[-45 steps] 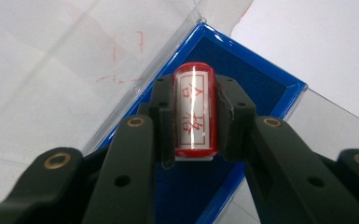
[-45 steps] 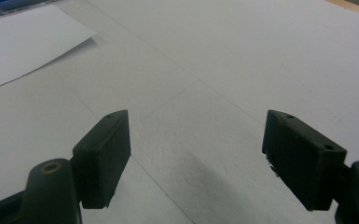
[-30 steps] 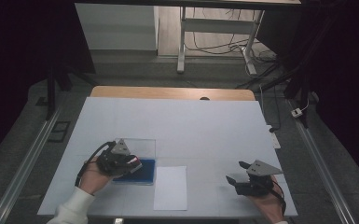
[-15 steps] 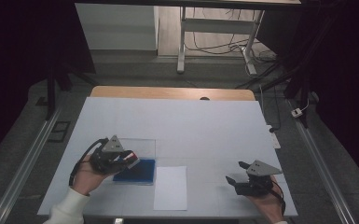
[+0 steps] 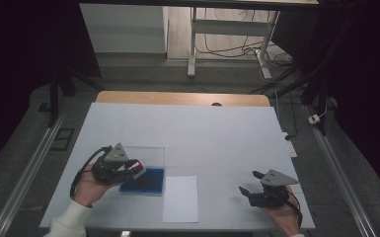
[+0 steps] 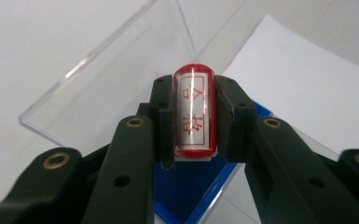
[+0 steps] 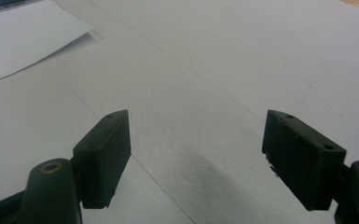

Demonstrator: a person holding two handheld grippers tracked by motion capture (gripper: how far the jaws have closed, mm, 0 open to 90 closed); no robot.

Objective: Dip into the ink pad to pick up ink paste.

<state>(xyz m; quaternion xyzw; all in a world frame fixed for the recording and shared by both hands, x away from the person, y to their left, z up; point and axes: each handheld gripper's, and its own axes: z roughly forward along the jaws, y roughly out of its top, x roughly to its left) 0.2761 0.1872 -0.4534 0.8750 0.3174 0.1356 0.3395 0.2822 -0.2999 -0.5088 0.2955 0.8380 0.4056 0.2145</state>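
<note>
**Stamp lifted off the ink pad, paper waiting beside it**

We see the left gripper (image 5: 128, 168) near the worktop's (image 5: 217, 133) front-left corner, its jaws clamped on a stamp (image 6: 194, 112), one pad against each long side. In the left gripper view the stamp's face turns toward the camera: a rounded oblong of clear, glossy plastic rimmed in red, with red characters inside a thin frame. We judge the side grip is chosen so that the printing face stays free and can be pressed flat.

Under and just beyond the stamp lies the ink pad (image 5: 145, 181), a flat dark-blue square in a lighter blue tray. Its clear lid (image 5: 145, 155) lies flat behind it toward the far edge, thin, hard and see-through, so the pad is open for inking.

Just to the right of the pad, near the front edge, a plain white paper sheet (image 5: 180, 198) lies flat, matte and rectangular. It sits close, we think, so the inked stamp has a short way to travel.

The right gripper (image 5: 250, 182) rests near the front-right corner, jaws apart and empty over the bare, smooth, pale worktop, well clear of the paper.
</note>
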